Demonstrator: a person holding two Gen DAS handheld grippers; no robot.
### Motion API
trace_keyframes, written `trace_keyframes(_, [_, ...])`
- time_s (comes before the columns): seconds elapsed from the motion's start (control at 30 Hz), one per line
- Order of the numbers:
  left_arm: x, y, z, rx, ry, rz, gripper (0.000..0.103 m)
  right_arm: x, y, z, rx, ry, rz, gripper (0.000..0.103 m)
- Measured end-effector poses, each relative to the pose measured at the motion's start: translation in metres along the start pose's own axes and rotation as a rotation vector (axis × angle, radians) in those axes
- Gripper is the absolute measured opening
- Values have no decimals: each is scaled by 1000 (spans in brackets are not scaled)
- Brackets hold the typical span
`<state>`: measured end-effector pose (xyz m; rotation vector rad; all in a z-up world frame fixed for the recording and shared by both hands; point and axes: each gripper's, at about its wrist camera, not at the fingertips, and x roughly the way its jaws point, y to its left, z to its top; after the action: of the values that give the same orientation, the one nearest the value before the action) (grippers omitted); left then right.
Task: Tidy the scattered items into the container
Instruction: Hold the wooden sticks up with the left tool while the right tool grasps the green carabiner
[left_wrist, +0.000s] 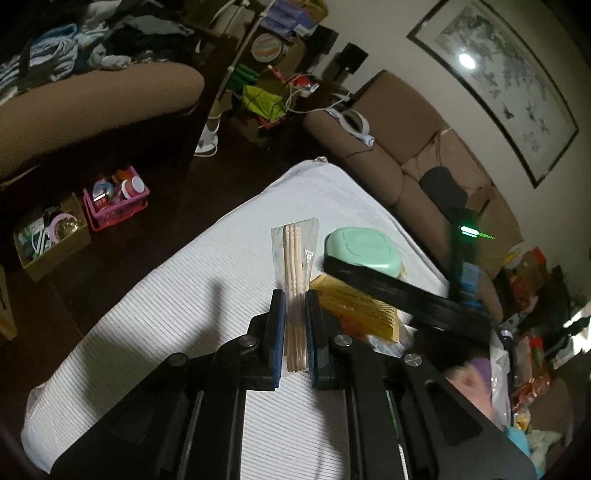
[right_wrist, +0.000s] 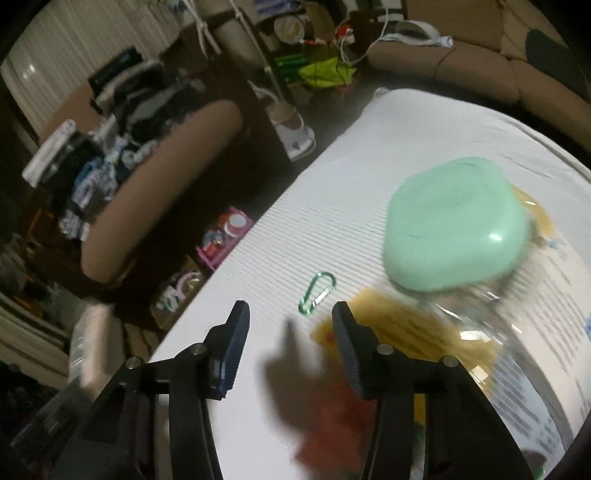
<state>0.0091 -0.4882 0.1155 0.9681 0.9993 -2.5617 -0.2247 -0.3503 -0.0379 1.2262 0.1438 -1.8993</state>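
Observation:
My left gripper (left_wrist: 295, 295) is shut on a clear packet of pale wooden sticks (left_wrist: 294, 254), held upright above the white striped tablecloth (left_wrist: 177, 317). Beyond it lie a mint-green lidded case (left_wrist: 364, 251) and a yellow packet (left_wrist: 354, 306). A black finger (left_wrist: 376, 280) of the other gripper crosses in front of them. In the right wrist view my right gripper (right_wrist: 291, 310) stands open with nothing between its fingers. A small green carabiner (right_wrist: 317, 292) lies on the cloth just ahead of it. The mint case (right_wrist: 458, 225) and the yellow packet (right_wrist: 402, 328) lie to its right, blurred.
Clear plastic wrapping (right_wrist: 476, 314) lies beside the mint case. On the dark floor left of the table stand a pink basket (left_wrist: 116, 197) and a cardboard box (left_wrist: 51, 240), both holding small items. Brown sofas (left_wrist: 391, 147) border the table.

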Motion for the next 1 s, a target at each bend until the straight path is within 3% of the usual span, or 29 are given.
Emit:
trace_keyframes(0.37, [-2, -6, 0, 2, 5, -34, 10, 68, 0, 12, -84, 100, -173, 45])
trace_keyframes(0.47, [-3, -4, 1, -8, 5, -43, 10, 69, 5, 11, -139, 112, -197, 34])
trace_keyframes(0.53, [-4, -2, 1, -11, 4, -41, 10, 70, 8, 10, -195, 129, -217, 18])
trace_keyframes(0.73, [-5, -2, 1, -13, 3, -34, 10, 61, 16, 5, -240, 154, -204, 18])
trace_keyframes(0.87, [-5, -4, 1, 0, 3, -28, 10, 29, 20, 8, -161, 98, -91, 18])
trace_keyframes(1.0, [-1, -14, -2, 35, 15, -31, 10, -29, 20, 3, -118, 33, -12, 18])
